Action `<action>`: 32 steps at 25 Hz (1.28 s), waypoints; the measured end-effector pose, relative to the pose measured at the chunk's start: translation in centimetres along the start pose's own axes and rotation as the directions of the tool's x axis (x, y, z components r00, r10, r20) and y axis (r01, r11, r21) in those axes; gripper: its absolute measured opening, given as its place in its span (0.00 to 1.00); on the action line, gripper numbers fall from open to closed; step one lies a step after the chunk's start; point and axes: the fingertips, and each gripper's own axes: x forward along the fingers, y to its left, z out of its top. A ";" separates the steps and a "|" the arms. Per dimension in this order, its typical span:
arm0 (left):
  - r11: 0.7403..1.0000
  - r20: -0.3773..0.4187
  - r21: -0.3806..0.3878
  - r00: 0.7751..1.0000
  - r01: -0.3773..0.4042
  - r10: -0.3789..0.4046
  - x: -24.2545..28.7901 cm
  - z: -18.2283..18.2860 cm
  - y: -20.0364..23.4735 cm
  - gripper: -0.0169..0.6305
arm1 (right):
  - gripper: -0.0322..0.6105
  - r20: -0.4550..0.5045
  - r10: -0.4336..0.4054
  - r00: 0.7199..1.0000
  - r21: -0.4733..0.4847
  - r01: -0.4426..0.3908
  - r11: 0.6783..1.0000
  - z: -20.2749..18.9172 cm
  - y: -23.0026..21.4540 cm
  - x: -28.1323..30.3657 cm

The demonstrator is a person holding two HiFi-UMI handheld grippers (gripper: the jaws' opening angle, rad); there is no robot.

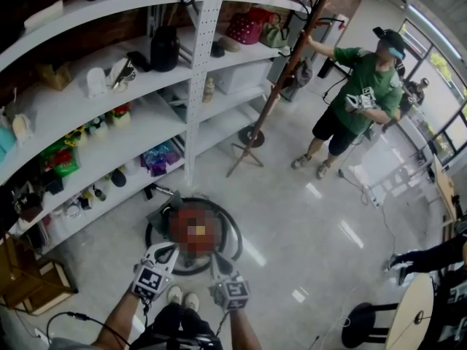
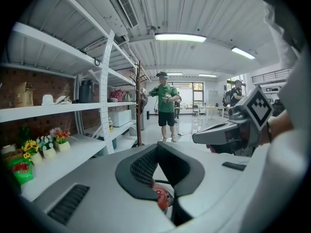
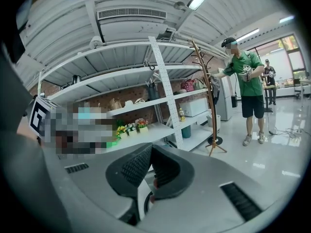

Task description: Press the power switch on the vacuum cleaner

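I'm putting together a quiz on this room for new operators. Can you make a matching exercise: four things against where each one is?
Things:
1. vacuum cleaner
2. coat stand
3. pink handbag
4. dark stool

Places:
A. on a white shelf
B. on the floor, just ahead of the left gripper and right gripper
C. under the hand of the person in green
D. beside the round table

Pairs: 1-B, 2-C, 3-A, 4-D
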 end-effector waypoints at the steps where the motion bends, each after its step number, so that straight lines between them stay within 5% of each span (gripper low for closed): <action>1: 1.000 -0.005 0.006 1.000 0.004 -0.004 -0.1 0.1 0.0 0.04 | 0.07 -0.002 0.000 1.000 0.000 0.000 1.000 0.4 0.3 -0.1; 7: 0.999 0.035 -0.038 0.999 0.004 -0.002 -0.4 2.4 0.0 0.04 | 0.07 0.004 0.015 1.000 -0.011 -0.015 1.000 1.7 1.3 -0.6; 32: 0.997 0.149 0.061 0.988 -0.039 0.030 -2.7 9.6 1.5 0.04 | 0.07 0.146 0.000 0.989 -0.047 0.007 0.999 8.4 2.2 -2.7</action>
